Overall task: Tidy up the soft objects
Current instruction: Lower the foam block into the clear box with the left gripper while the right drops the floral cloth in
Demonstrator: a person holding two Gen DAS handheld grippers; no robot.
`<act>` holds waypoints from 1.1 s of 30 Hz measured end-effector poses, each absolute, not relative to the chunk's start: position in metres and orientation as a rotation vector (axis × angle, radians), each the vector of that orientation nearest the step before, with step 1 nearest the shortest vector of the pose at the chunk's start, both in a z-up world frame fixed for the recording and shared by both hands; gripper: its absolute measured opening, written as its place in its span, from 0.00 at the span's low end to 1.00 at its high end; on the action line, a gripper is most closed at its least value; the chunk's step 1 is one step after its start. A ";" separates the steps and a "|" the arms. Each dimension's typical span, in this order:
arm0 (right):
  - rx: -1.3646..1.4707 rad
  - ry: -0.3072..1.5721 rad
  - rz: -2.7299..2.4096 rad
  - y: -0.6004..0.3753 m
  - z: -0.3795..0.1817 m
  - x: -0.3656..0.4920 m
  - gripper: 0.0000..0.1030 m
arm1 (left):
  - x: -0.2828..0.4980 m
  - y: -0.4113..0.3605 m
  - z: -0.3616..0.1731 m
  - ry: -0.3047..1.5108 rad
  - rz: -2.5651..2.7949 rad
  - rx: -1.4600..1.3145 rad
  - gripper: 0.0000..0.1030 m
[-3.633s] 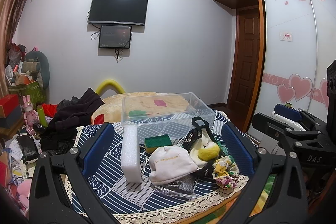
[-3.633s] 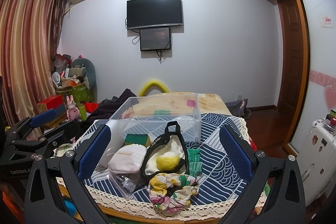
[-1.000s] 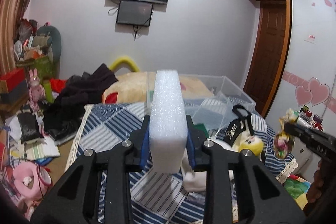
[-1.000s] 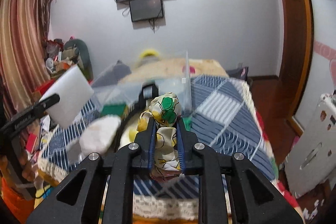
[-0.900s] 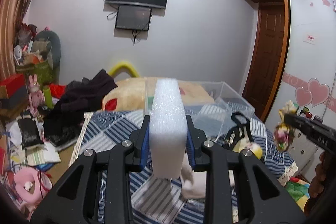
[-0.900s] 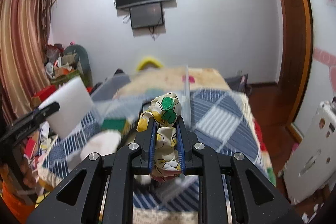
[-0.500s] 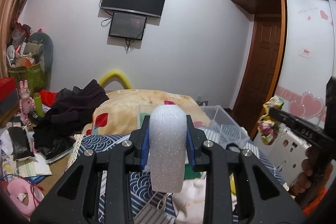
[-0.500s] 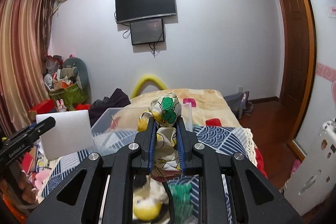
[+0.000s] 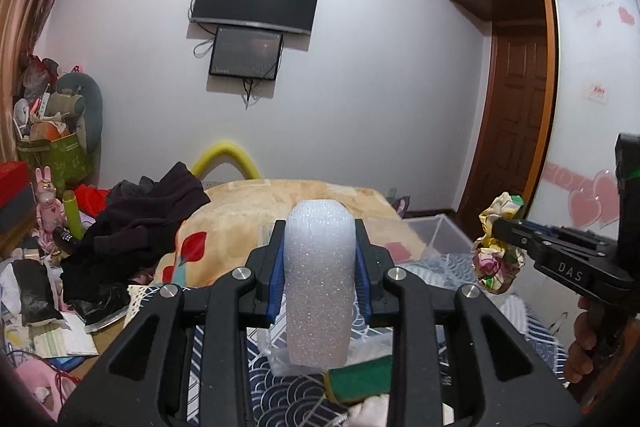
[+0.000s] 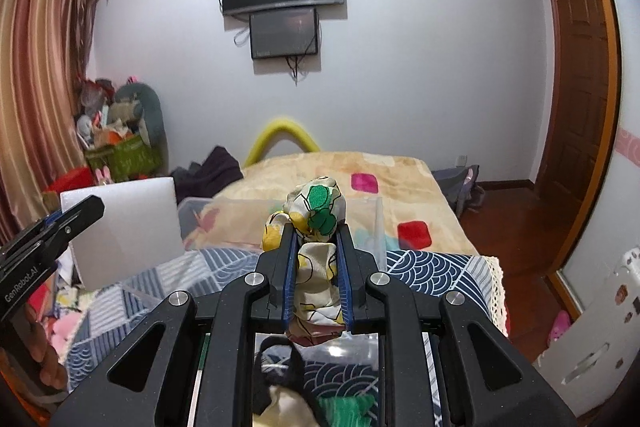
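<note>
My left gripper (image 9: 320,231) is shut on a white foam block (image 9: 320,283) and holds it upright above the table; the block also shows at the left of the right wrist view (image 10: 128,227). My right gripper (image 10: 316,227) is shut on a floral scrunchie (image 10: 316,211), which also shows at the right of the left wrist view (image 9: 498,259). A clear plastic bin (image 10: 224,223) stands on the blue patterned tablecloth (image 10: 420,263) just ahead of both grippers. A green sponge (image 9: 360,379) lies below the foam block.
A black-strapped pouch (image 10: 280,371) and green cloth (image 10: 344,411) lie on the table under the right gripper. A bed with a beige blanket (image 10: 332,171) stands behind the table. Dark clothes (image 9: 140,223) and clutter fill the left side.
Both grippers went from open to shut, on the foam block and the scrunchie, and have lifted them off the table. Both have risen and now sit level before the bin.
</note>
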State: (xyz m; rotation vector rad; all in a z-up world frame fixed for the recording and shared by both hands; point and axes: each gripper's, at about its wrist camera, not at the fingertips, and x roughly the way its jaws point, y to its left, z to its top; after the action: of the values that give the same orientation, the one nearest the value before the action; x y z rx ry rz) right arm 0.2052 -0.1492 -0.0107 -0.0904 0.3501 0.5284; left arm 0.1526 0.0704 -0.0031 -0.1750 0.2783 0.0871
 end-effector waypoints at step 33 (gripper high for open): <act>-0.283 0.492 0.556 -0.135 -0.026 0.218 0.45 | 0.183 0.056 -0.042 0.510 0.017 -0.195 0.52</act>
State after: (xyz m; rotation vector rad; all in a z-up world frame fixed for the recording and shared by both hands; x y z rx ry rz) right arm 0.2179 -0.1350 -0.0262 -0.2829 0.4921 0.5565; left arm 0.1828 0.0558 -0.0422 -0.1945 0.5098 0.0166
